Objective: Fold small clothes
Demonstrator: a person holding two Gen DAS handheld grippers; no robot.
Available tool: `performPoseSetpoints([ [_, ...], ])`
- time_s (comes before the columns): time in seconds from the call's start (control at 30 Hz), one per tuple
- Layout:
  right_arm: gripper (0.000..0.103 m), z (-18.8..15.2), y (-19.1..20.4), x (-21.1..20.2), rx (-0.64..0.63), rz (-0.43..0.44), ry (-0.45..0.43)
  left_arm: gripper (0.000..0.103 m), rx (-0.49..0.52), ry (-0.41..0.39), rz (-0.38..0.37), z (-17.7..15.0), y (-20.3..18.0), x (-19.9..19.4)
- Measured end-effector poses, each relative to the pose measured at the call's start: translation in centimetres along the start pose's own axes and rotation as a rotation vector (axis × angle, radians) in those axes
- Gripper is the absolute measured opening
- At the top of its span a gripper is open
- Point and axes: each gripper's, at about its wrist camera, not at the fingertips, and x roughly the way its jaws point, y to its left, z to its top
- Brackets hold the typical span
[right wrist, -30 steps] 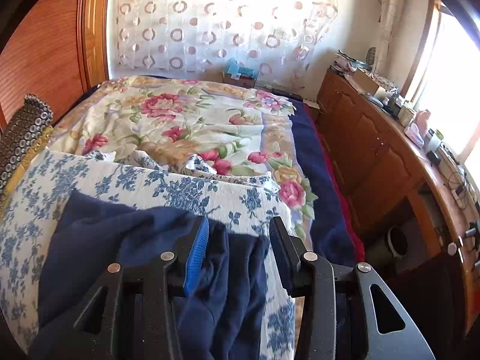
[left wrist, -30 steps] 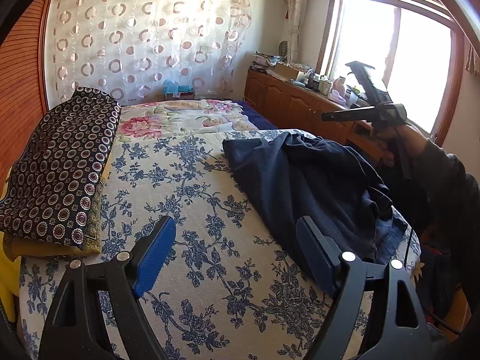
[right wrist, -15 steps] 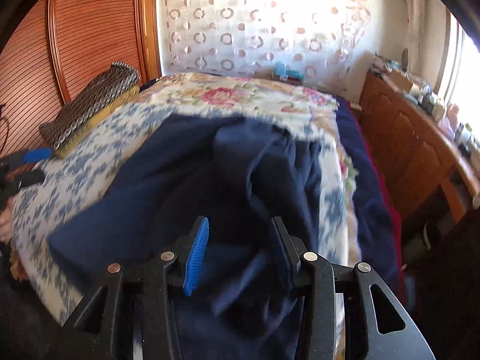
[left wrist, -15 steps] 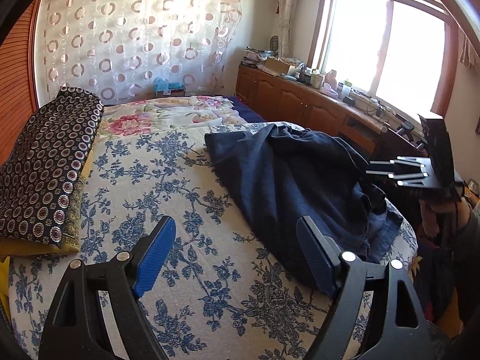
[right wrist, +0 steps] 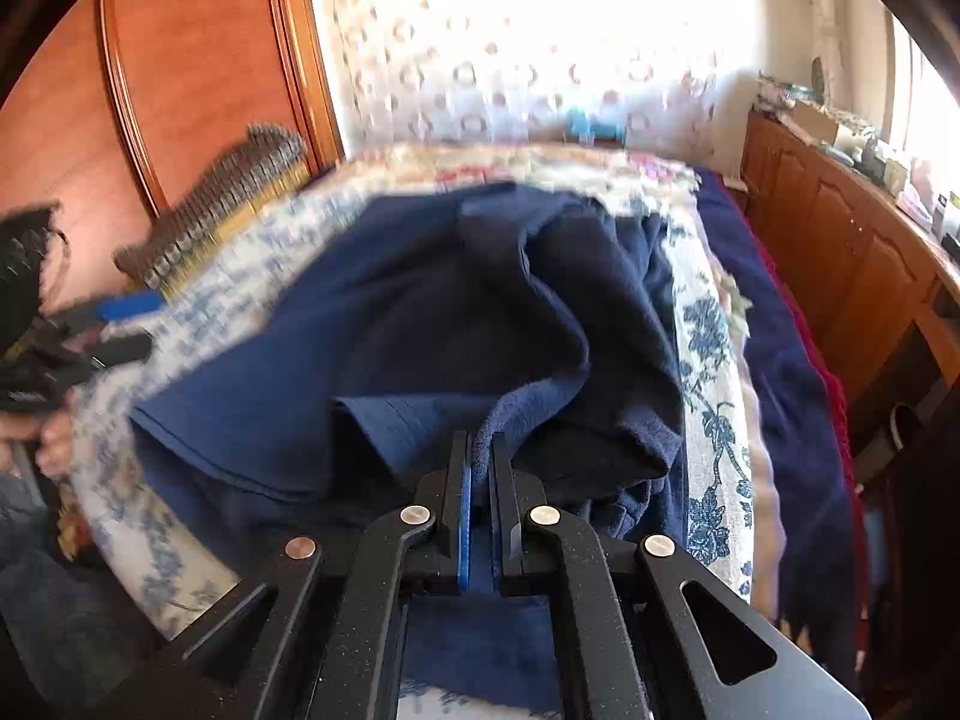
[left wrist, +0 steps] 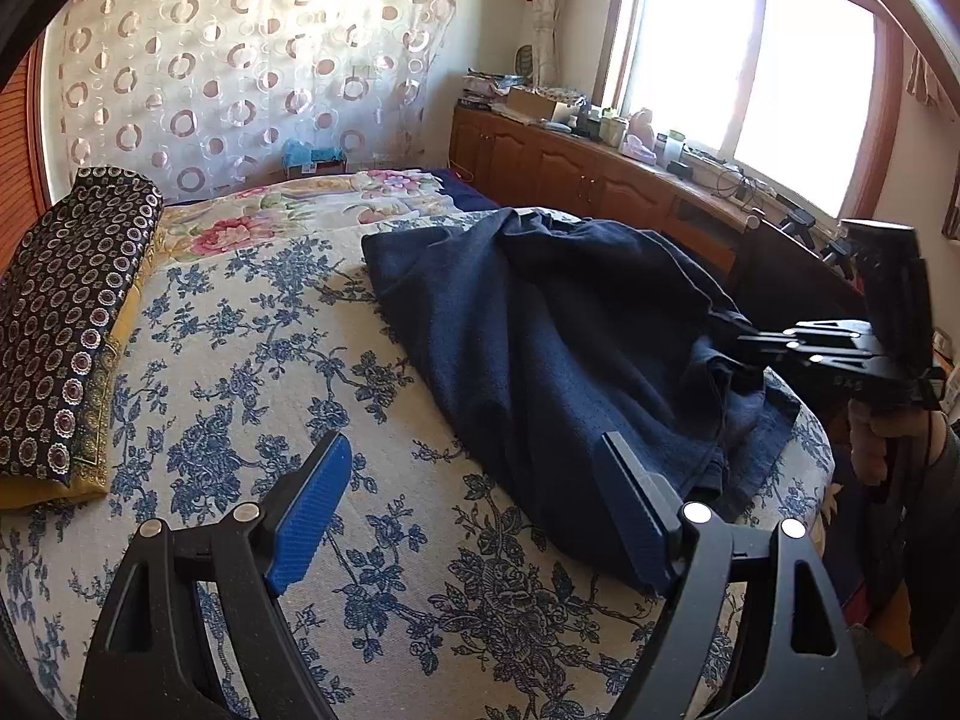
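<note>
Navy cloth, the garment, is now pinched between the right gripper's jaws: half a second ago they stood apart over the heap, and they have since come together on a fold of its near hem, blue pads pressed flat with fabric bunched between them. That gives the first hold on the piece, so it can probably be lifted or drawn out flat; no fold has been made yet, and the garment lies crumpled.

It sits toward the right edge of the bed, on the blue-flowered cover, its lower end reaching the bed's near right corner and one thick ridge running up its middle.

In the left wrist view the right gripper has come in from beside the bed to that corner, held low and nearly level, with the person's hand under it. The left gripper hovers over the cover near the front edge, tilted down, jaws wide apart and empty, its right finger just beside the garment's edge.
</note>
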Motion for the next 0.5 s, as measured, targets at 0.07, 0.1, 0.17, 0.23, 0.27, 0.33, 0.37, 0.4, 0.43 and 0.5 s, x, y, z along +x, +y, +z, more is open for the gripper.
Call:
performPoseSetpoints([
  [0.07, 0.004, -0.3, -0.2, -1.6, 0.013, -0.010, -0.041, 0.083, 0.002, 0.004, -0.003, -0.1, -0.2, 0.1],
  [0.1, 0.004, -0.4, -0.3, -2.4, 0.017, -0.019, -0.059, 0.083, 0.005, 0.005, -0.004, -0.1, -0.3, 0.0],
  [0.17, 0.004, -0.7, -0.6, -4.1, 0.020, -0.032, -0.091, 0.083, 0.009, 0.004, -0.006, -0.1, -0.4, -0.1],
  [0.23, 0.004, -1.3, -1.0, -5.9, 0.016, -0.053, -0.106, 0.083, 0.008, 0.002, -0.012, -0.2, -0.6, -0.1],
  [0.27, 0.004, -1.9, -0.9, -6.5, 0.011, -0.071, -0.112, 0.083, 0.008, 0.002, -0.014, -0.2, -0.6, -0.2],
  [0.33, 0.004, -2.6, -1.3, -7.4, 0.004, -0.101, -0.112, 0.083, 0.009, 0.006, -0.016, -0.3, -0.7, -0.1],
  [0.37, 0.004, -3.1, -1.6, -7.8, 0.007, -0.113, -0.106, 0.083, 0.010, 0.009, -0.018, -0.3, -0.8, 0.1],
  [0.4, 0.004, -3.5, -1.9, -8.0, 0.014, -0.123, -0.102, 0.083, 0.012, 0.014, -0.021, -0.4, -0.9, 0.2],
  [0.43, 0.004, -4.0, -1.6, -7.7, 0.024, -0.126, -0.095, 0.083, 0.015, 0.017, -0.024, -0.4, -0.9, 0.4],
  [0.5, 0.004, -4.7, -2.0, -7.2, 0.044, -0.120, -0.062, 0.083, 0.020, 0.024, -0.025, -0.5, -1.2, 0.6],
])
